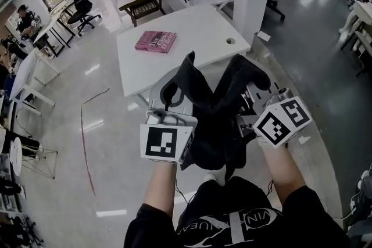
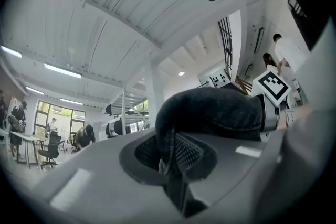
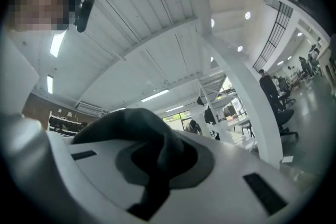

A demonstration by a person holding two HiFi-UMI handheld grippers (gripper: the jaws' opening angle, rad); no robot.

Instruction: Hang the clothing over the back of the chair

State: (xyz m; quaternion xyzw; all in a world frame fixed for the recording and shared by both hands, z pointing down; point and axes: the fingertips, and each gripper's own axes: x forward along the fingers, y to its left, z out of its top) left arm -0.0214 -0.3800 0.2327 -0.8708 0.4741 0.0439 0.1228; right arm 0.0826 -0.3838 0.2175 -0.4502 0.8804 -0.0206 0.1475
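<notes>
Clothing (image 1: 216,116), dark, limp and judged light, hangs above the grey chair (image 1: 156,97), its upper folds pinched tight by the left gripper (image 2: 169,162) and the right gripper (image 3: 157,165); such spaced edge holds suit draping.

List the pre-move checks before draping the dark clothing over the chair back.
1. Left gripper jaws shut on the dark clothing: ok.
2. Right gripper jaws shut on the clothing: ok.
3. Clothing spread flat between the two grippers: not ok. In the head view it is bunched and crosses over itself.
4. Chair back in sight: cannot tell. The clothing hides what lies below the grippers.
5. Clothing's lower end clear of the floor: cannot tell.
6. Clearance from the white table with the pink book ahead: cannot tell.
</notes>
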